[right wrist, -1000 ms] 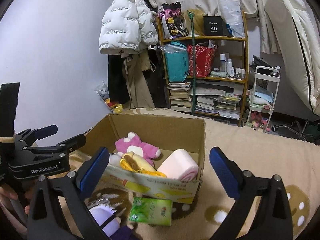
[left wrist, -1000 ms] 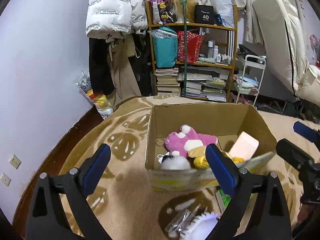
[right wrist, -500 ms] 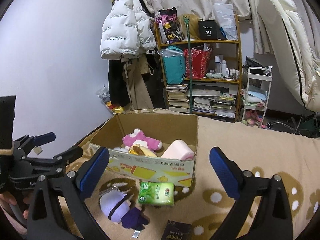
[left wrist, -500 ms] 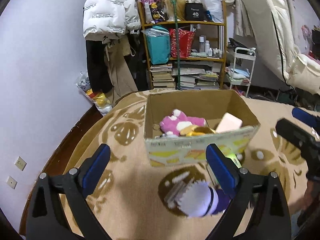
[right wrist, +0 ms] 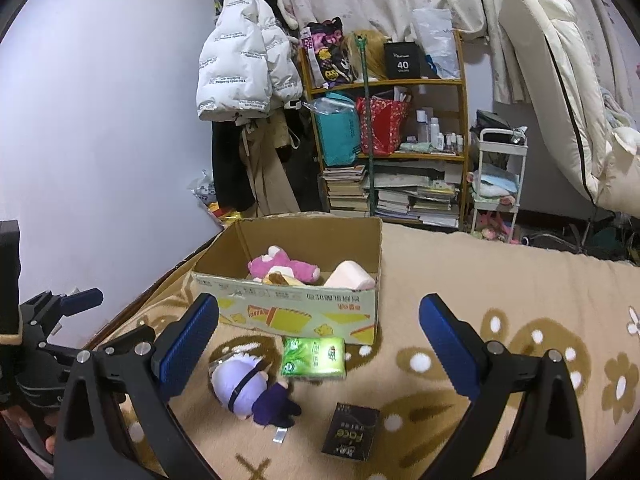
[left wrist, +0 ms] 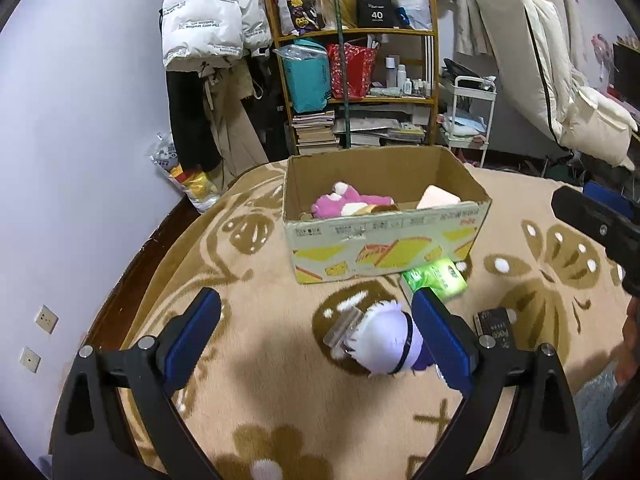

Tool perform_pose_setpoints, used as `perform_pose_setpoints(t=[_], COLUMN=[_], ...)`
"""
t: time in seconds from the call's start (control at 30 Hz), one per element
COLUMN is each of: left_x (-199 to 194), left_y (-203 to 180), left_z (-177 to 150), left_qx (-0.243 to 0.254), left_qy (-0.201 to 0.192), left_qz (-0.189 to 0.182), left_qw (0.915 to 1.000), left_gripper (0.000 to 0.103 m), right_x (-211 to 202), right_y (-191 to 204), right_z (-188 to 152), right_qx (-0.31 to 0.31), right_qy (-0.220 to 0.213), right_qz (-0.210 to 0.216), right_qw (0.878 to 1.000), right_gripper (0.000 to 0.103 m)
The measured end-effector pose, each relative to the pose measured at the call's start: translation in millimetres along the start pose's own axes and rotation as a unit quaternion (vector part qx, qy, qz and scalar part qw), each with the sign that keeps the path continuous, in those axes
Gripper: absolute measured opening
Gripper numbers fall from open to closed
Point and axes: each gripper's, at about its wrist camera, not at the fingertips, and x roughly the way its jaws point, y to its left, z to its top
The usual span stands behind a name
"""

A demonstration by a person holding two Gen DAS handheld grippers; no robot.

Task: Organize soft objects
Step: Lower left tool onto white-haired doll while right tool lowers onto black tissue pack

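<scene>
Covering the floor, a patterned beige blanket [right wrist: 500, 280] carries a cardboard box [right wrist: 296, 312] with a pink plush [right wrist: 284, 266] inside. In front lie a purple-haired doll [right wrist: 244, 388], a green tissue pack [right wrist: 314, 356] and a small black packet [right wrist: 352, 432]. Left gripper [left wrist: 316, 336] and right gripper [right wrist: 320, 344] hover spread, empty.
</scene>
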Motion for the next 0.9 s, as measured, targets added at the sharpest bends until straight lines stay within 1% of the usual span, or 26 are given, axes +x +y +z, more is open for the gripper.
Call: perform_pose_setpoints(t=[0.2, 0.37, 0.5, 0.67, 0.9], left_x=[-1, 9, 21, 35, 54], left_y=[-9, -16, -20, -25, -32], left_z=[-7, -9, -10, -8, -10], left_qx=[0.016, 0.026, 0.03, 0.037, 0.045], left_qy=[0.008, 0.023, 0.033, 0.039, 0.063], left_qz=[-0.005, -0.021, -0.032, -0.041, -0.052], left_qw=[0.9998, 0.9992, 0.9985, 0.9977, 0.9957], left_gripper=[0.095, 0.095, 0.095, 0.095, 0.095], right_x=[-1, 8, 20, 39, 55], right_y=[-2, -5, -8, -16, -25], right_z=[-8, -15, -21, -31, -40], right_qx=[0.014, 0.024, 0.027, 0.045, 0.062], right_qy=[0.017, 0.037, 0.057, 0.091, 0.116], right_qz=[-0.007, -0.008, -0.009, -0.012, -0.024], right_qw=[1.0, 0.999, 0.998, 0.995, 0.991], right_gripper=[0.103, 0.103, 0.103, 0.103, 0.103])
